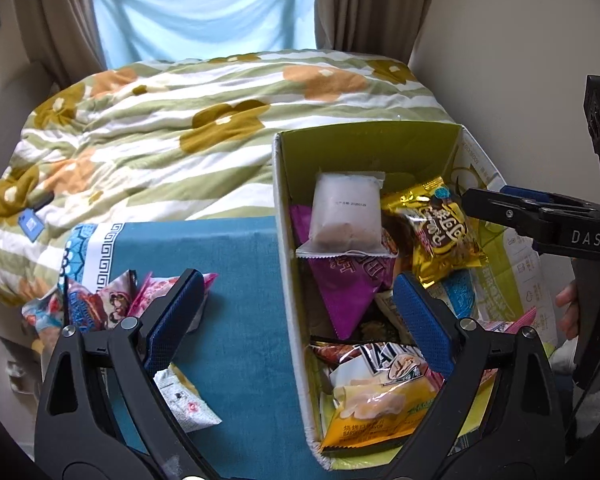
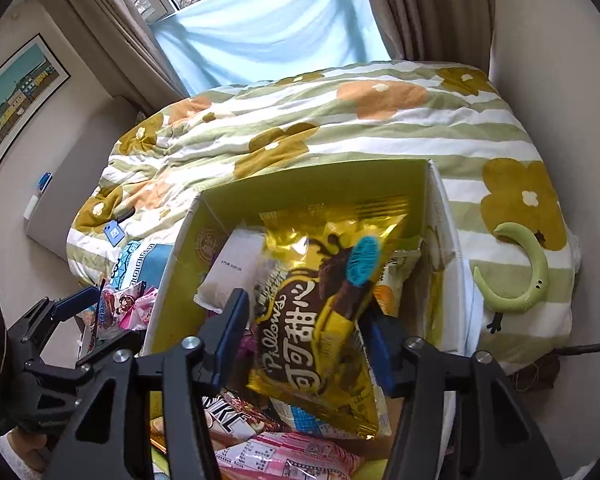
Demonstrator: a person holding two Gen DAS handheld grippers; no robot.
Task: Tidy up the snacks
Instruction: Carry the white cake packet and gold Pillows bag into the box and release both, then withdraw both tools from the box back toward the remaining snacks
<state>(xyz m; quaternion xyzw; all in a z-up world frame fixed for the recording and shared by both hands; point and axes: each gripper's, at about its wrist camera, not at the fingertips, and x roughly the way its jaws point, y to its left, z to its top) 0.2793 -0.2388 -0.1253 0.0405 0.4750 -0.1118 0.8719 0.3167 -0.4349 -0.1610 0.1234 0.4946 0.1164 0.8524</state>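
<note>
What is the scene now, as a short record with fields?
box: green inside, open, holds many snack packs
gold pack: over the box, between the right claw's fingers
right claw: open around the gold pack, grip unclear
left claw: open, empty, over the box's left wall
blue cloth: left of the box, a few packs on it

The left tool (image 1: pixel 296 308) is spread wide, holding nothing, while the right tool (image 2: pixel 306 344) has its 2 fingers apart.

Open left claw (image 1: pixel 296 304) straddles snack box (image 1: pixel 288 264) wall.
</note>
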